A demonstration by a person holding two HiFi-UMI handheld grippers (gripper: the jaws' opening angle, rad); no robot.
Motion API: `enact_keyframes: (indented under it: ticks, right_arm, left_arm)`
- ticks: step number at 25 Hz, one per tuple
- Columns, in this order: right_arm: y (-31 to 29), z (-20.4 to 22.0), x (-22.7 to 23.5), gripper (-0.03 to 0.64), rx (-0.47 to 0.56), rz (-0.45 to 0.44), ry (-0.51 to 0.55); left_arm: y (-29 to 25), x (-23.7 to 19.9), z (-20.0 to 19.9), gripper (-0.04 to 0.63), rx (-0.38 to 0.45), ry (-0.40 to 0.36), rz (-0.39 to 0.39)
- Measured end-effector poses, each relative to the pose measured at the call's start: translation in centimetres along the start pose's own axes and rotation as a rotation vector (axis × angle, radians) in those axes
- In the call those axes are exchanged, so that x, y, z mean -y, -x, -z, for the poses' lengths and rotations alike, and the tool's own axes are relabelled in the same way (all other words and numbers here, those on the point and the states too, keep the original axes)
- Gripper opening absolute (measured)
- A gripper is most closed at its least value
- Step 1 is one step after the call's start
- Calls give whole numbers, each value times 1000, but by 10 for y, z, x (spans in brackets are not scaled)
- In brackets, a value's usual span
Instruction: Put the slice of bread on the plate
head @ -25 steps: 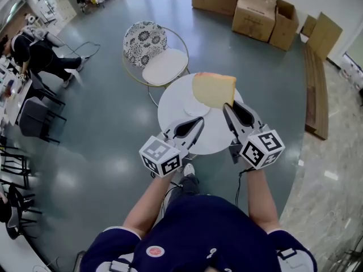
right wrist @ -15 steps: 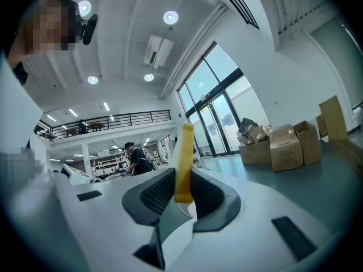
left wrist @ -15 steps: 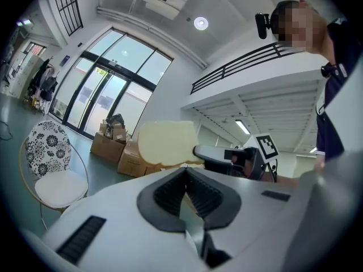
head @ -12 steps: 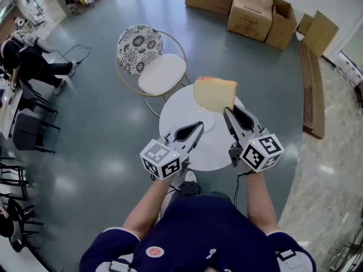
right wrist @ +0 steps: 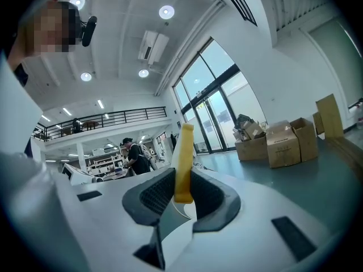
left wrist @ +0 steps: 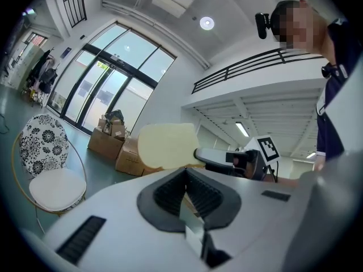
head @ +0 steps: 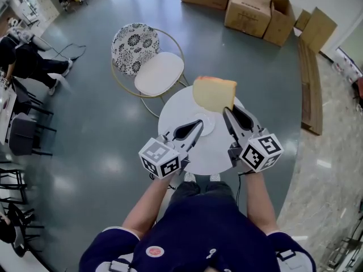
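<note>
The slice of bread (head: 214, 93) is pinched upright by its lower edge in the right hand-held gripper (head: 227, 110), in the air over the round white desk (head: 207, 149). The left hand-held gripper (head: 198, 123) is pressed together and empty, its tip over the plate (head: 209, 123). I judge the pick-up as done; lowering the bread onto the plate and releasing it are not yet done

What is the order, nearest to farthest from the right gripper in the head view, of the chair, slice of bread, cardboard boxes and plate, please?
1. slice of bread, in the right gripper's jaws.
2. plate, on the table beside it.
3. chair, beyond the table, left.
4. cardboard boxes, at the far wall.
</note>
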State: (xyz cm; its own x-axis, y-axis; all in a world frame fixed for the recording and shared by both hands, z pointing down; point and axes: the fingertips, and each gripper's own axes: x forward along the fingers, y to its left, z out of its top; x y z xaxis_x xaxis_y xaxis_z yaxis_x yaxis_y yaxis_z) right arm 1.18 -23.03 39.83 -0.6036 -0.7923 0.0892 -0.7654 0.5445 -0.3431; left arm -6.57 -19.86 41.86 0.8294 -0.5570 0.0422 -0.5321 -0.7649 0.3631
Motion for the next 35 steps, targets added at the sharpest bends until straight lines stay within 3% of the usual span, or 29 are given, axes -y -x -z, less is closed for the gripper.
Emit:
enact_keyframes:
  ticks: [12, 21, 35]
  right_arm:
    - [2, -6, 19, 89, -10, -111, -32]
    - [8, 14, 18, 89, -74, -206, -51]
    - [-26, 51, 30, 89, -185, -233, -73]
  left_arm:
    - [-25, 6, -14, 6, 29, -36, -101]
    - [-24, 11, 1, 6, 26, -21, -194]
    - [-10, -21, 33, 6, -24, 35, -295]
